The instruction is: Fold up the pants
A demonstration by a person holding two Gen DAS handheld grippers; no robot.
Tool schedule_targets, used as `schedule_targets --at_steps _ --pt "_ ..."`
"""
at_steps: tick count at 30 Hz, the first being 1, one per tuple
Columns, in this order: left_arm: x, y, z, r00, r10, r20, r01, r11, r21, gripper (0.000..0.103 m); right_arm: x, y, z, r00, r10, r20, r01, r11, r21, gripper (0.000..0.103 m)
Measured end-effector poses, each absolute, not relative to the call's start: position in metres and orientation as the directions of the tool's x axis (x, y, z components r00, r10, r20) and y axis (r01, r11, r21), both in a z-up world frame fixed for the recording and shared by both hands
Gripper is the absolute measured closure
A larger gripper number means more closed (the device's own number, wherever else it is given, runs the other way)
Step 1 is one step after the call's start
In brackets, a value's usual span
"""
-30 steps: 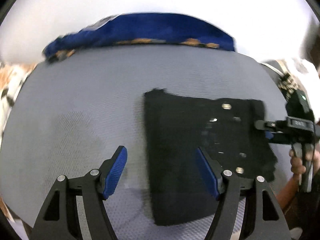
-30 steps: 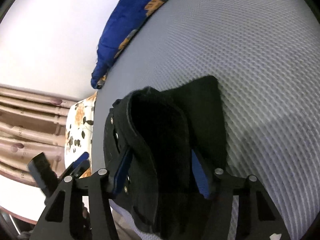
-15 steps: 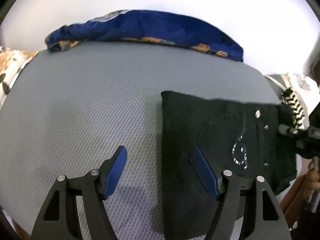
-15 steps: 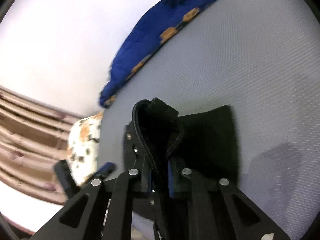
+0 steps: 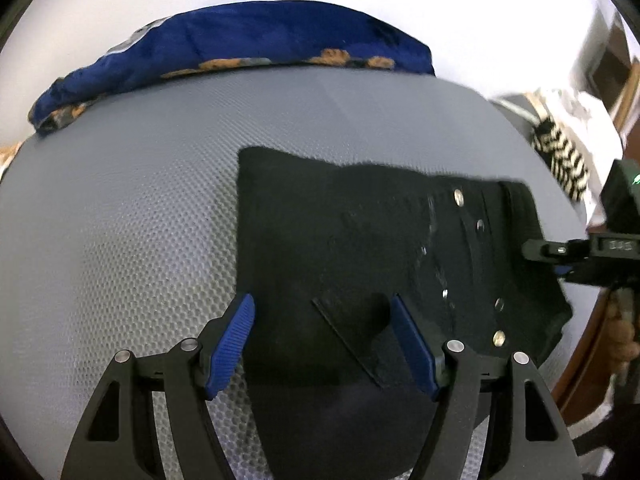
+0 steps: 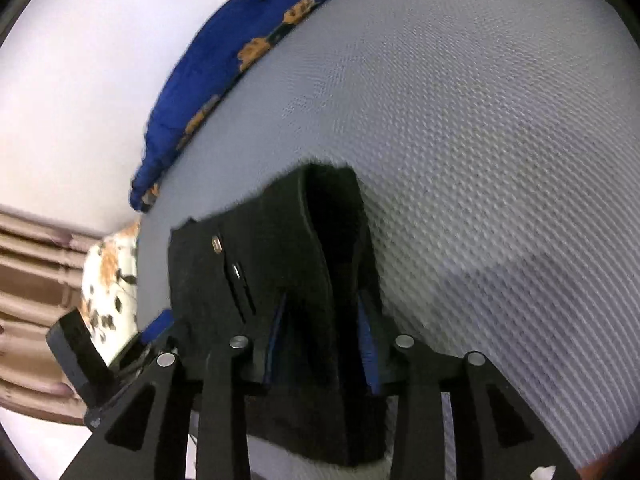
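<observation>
The black pants (image 5: pixel 360 248) lie folded into a compact rectangle on the grey mesh surface (image 5: pixel 140 208), with metal rivets showing near the waistband. My left gripper (image 5: pixel 326 340) is open, its blue pads straddling the near left corner of the pants. My right gripper (image 6: pixel 324 340) has its jaws partly apart around the waistband edge of the pants (image 6: pixel 280 272), which bulges up between the fingers. The right gripper also shows in the left wrist view (image 5: pixel 560 252) at the pants' right edge.
A blue cushion with orange flowers (image 5: pixel 224 48) lies along the far edge of the grey surface, against a white wall. A floral pillow (image 6: pixel 108 280) and a black-and-white striped cloth (image 5: pixel 560 152) sit off the sides. A person's hand (image 5: pixel 620 336) holds the right gripper.
My right gripper, shut on the waistband half a second ago, has opened partly. The pants' top flap has come down flatter. My left gripper has moved closer over the pants' near corner.
</observation>
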State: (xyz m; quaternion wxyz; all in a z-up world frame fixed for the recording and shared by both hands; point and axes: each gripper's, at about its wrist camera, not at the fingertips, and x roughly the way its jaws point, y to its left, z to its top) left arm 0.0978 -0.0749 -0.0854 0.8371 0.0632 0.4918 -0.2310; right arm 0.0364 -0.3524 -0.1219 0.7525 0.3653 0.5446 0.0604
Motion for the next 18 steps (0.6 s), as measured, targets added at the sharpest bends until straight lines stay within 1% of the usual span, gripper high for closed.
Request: schedule_targets --at_steps 3,6,12,14,18 --pt "0.089 -0.081 -0.089 0.425 -0.298 -0.855 0.481 0.874 -0.065 0.032 0.021 -0.347 -0.120 0.377 0.481 -0.791 0.307 0.741 0.597 0.071" --pt "0.081 -0.084 -0.093 0.417 -0.294 -0.860 0.500 0.865 -0.053 0.032 0.009 -0.342 -0.117 0.377 0.470 -0.798 0.307 0.750 0.586 0.071" --pt "0.069 -0.086 -0.094 0.410 -0.298 -0.862 0.512 0.857 -0.052 0.032 -0.002 -0.332 -0.110 0.378 0.414 -0.828 0.291 0.796 0.531 0.080" --pt "0.065 -0.086 -0.094 0.408 -0.299 -0.862 0.518 0.854 -0.051 0.032 -0.003 -0.328 -0.108 0.378 0.397 -0.836 0.287 0.809 0.513 0.086" --pt "0.058 -0.087 -0.093 0.401 -0.302 -0.865 0.529 0.847 -0.051 0.032 -0.009 -0.327 -0.102 0.383 0.379 -0.842 0.296 0.814 0.500 0.091"
